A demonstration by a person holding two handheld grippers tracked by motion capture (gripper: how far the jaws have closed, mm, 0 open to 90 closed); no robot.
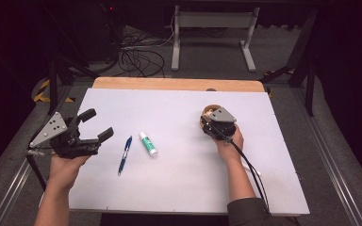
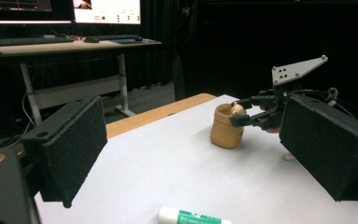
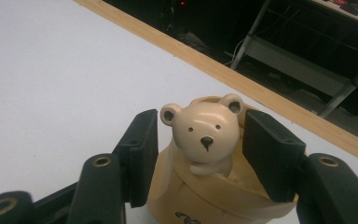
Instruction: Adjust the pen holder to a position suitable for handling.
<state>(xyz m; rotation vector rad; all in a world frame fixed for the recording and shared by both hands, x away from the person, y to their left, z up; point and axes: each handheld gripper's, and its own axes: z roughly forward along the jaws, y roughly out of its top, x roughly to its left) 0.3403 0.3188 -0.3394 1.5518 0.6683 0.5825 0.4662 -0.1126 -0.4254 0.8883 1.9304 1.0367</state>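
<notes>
A tan bear-shaped pot (image 1: 209,109) stands upright at the right rear of the white board (image 1: 179,188). My right gripper (image 1: 213,118) reaches down over the pot; in the right gripper view the gripper (image 3: 200,140) has a black pad on each side of the bear's head (image 3: 206,127), a small gap showing on both sides. The left gripper view has this pot (image 2: 226,130) with the right gripper (image 2: 238,112) at its rim. My left gripper (image 1: 100,123) hovers open at the board's left edge, nothing between its pads (image 2: 70,149). A blue pen (image 1: 125,155) and a glue stick (image 1: 148,144) lie between the hands.
A wooden strip (image 1: 169,84) runs along the board's far edge. Beyond it are floor cables (image 1: 141,59) and a white desk frame (image 1: 212,28). The glue stick (image 2: 193,217) lies just below the left gripper's jaws. A metal rail (image 1: 330,155) borders the right side.
</notes>
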